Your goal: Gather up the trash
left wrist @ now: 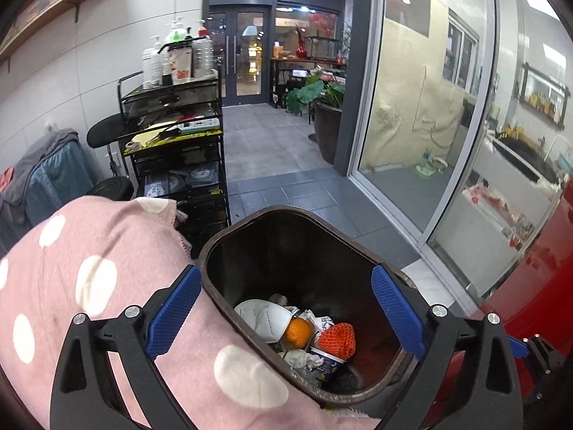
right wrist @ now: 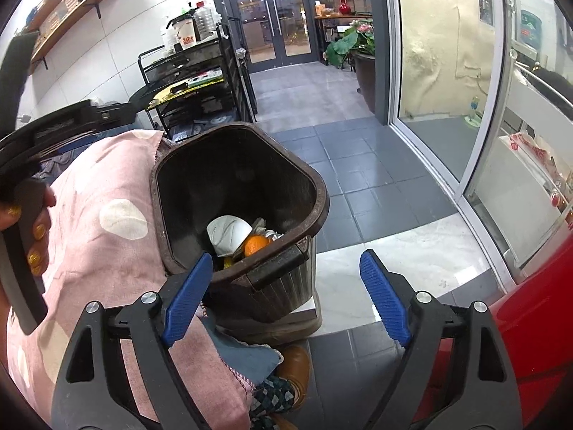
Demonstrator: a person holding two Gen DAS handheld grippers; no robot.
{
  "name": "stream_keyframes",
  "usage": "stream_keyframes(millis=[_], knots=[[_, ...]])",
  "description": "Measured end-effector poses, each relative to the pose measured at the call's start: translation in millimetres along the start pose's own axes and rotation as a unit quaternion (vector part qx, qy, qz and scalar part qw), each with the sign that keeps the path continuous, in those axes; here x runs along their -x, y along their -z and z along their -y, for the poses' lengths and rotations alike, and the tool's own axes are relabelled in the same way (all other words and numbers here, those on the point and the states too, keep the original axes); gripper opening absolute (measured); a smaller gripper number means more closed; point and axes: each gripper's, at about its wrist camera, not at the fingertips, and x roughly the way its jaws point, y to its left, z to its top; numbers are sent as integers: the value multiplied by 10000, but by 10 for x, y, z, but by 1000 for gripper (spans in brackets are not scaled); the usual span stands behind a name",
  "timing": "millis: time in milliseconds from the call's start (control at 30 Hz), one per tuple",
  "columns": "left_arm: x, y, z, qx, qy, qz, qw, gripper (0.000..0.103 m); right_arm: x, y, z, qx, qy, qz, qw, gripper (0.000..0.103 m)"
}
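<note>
Beside pink blanket [right wrist: 107, 186], upright brown bin [right wrist: 200, 268], mouth upward, trash inside

Bin [left wrist: 250, 247] beside the blanket [left wrist: 89, 286], with trash inside

In the left wrist view the bin stands just right of the blanket; inside it a mask [left wrist: 261, 319] lies left of an orange [left wrist: 298, 332], and a net sleeve [left wrist: 338, 338] lies right of the orange, above a cup [left wrist: 327, 363]. Behind the blanket stands a cart [left wrist: 179, 136] with bottles [left wrist: 157, 61] on top. A potted plant [left wrist: 322, 107] stands further behind, to the right.
</note>
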Motion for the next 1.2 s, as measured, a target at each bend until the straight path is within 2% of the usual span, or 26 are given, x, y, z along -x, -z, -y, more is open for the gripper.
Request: stream_keyframes(millis=[200, 267, 367, 600, 800, 933, 1200], knots=[[333, 128, -192, 257, -66, 182, 9995, 97, 70, 20, -77, 86, -74, 146, 9998, 89], [461, 202, -284, 391, -76, 218, 9990, 97, 135, 30, -137, 164, -127, 322, 9993, 95], [659, 314, -395, 484, -192, 335, 9981, 97, 246, 55, -253, 333, -182, 628, 9973, 96], [1134, 630, -639, 553, -592, 454, 9957, 97, 456, 91, -622, 649, -374, 960, 9926, 96], [1552, 925, -873, 895, -1038, 662, 9884, 97, 660, 231, -979, 808, -732, 1085, 9881, 97], [1832, 1106, -995, 1080, -1457, 814, 9800, 97, 805, 361, -1211, 955, -965, 1132, 9843, 97], [2276, 1430, -1032, 1244, -1937, 986, 9681, 97, 1201, 626, -1575, 1364, -1108, 1493, 9730, 97]])
